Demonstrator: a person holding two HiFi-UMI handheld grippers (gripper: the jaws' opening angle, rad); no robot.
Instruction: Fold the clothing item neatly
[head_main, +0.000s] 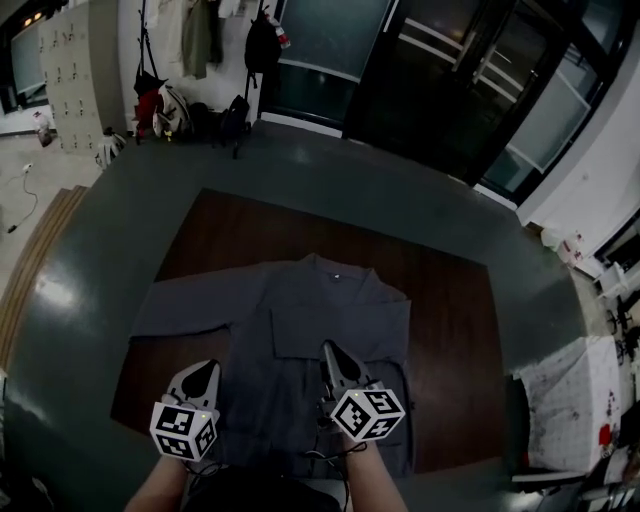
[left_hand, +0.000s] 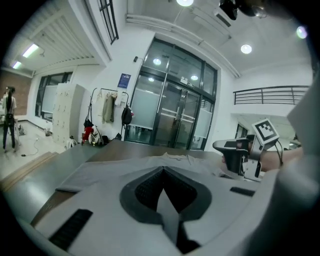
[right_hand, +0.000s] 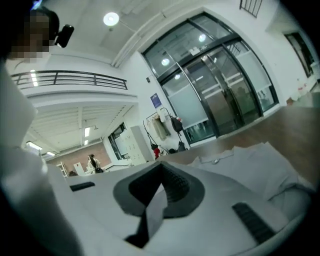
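A grey shirt (head_main: 300, 310) lies flat on the brown table (head_main: 450, 300), collar (head_main: 330, 268) away from me. Its one sleeve (head_main: 180, 310) is spread out to the left; on the right side the cloth is folded in over the body. My left gripper (head_main: 205, 368) hovers over the shirt's lower left edge, shut, with nothing between its jaws. My right gripper (head_main: 330, 350) hangs over the shirt's lower middle, also shut and empty. In the left gripper view the shirt (left_hand: 100, 167) lies beyond the closed jaws and the right gripper (left_hand: 232, 155) shows at the right. The right gripper view shows the shirt (right_hand: 250, 165) ahead.
The table stands on a grey platform (head_main: 100, 250). A coat rack with bags (head_main: 190, 100) and dark glass doors (head_main: 450, 80) are at the back. A white spotted sheet (head_main: 570, 390) lies to the right. A person (left_hand: 7, 115) stands far off.
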